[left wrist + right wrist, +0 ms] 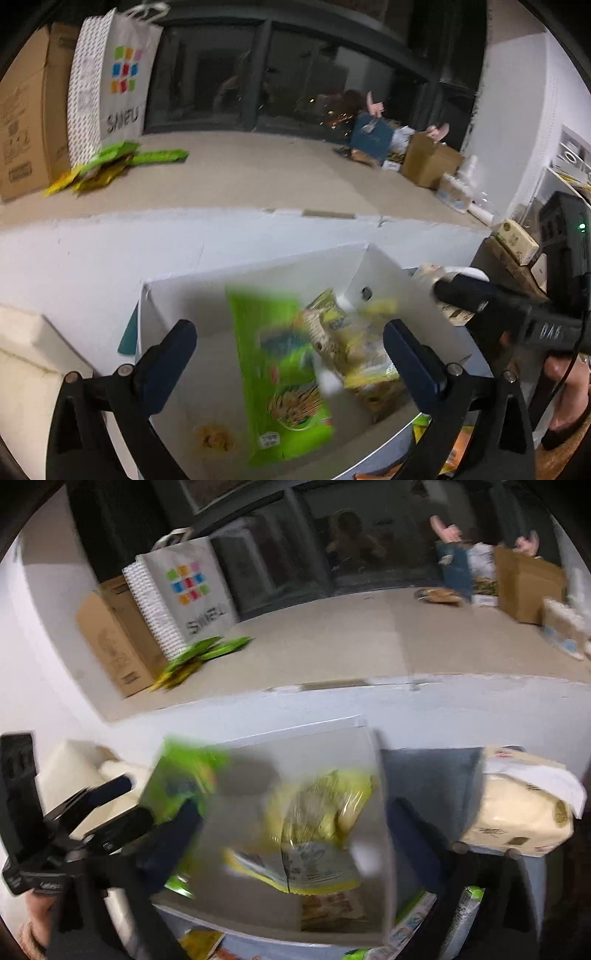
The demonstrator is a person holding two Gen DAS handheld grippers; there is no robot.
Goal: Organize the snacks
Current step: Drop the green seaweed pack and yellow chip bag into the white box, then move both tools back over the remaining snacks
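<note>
**Blur over the snack box**

Blur smears most of what sits in front of you. Your left gripper [290, 341] has its jaws spread wide over the white box [166, 295] with nothing between them. The green snack box [282, 373] lies slanted inside, its print unreadable. Beside it, the yellow snack bags [364, 347] pile against the right wall, overlapping too much to count. Your right gripper [295, 834] also stands wide open and holds nothing; its 2 fingers are dark smears. On the ledge behind, green packets [110, 162] lie against the paper bag [110, 81], whose lettering is too soft to read.
</note>
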